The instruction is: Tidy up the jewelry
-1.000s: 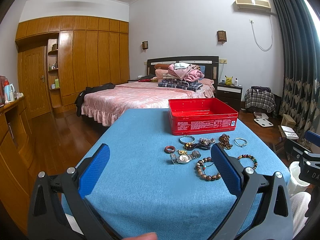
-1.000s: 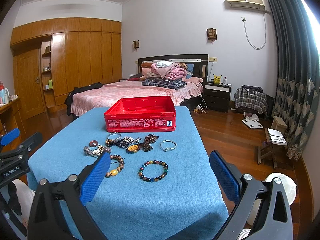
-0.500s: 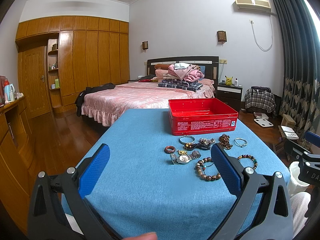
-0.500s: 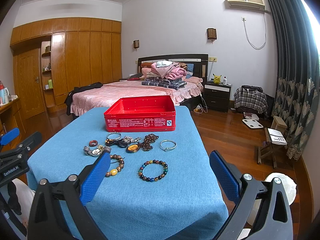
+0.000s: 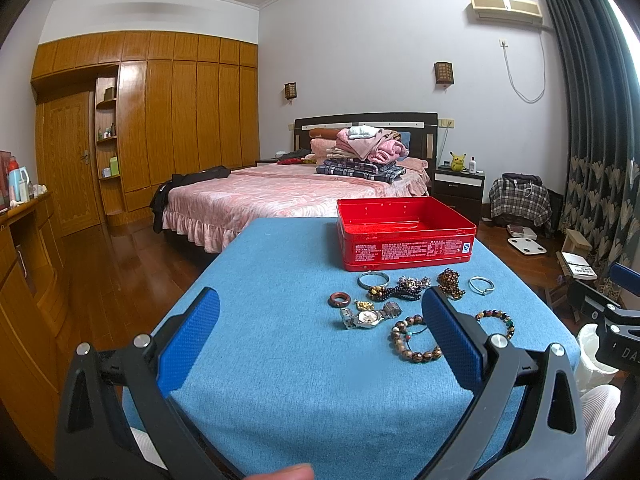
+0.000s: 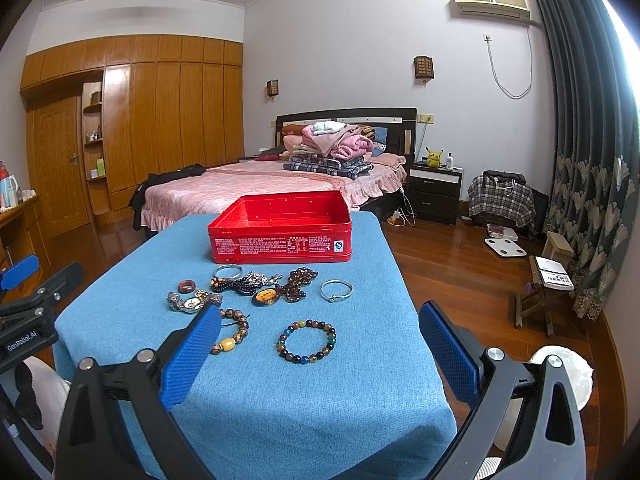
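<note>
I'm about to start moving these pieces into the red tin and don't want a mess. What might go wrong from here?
The dark bead strand, amber pendant and brown bead cluster lie touching in a tangle, so lifting one may drag the others. The thin silver bangle lies flat on the blue cloth and may slip from the right gripper. The colourful bead bracelet could roll toward the edge if nudged.

Left gripper (image 5: 320,332): black angular frame, blue textured pads (image 5: 188,344), silver screws. Right gripper (image 6: 320,344): same build. White "GenRobot.AI" lettering at 9 o'clock, right view. Skin-toned fingertip (image 5: 290,472) at 6 o'clock.
</note>
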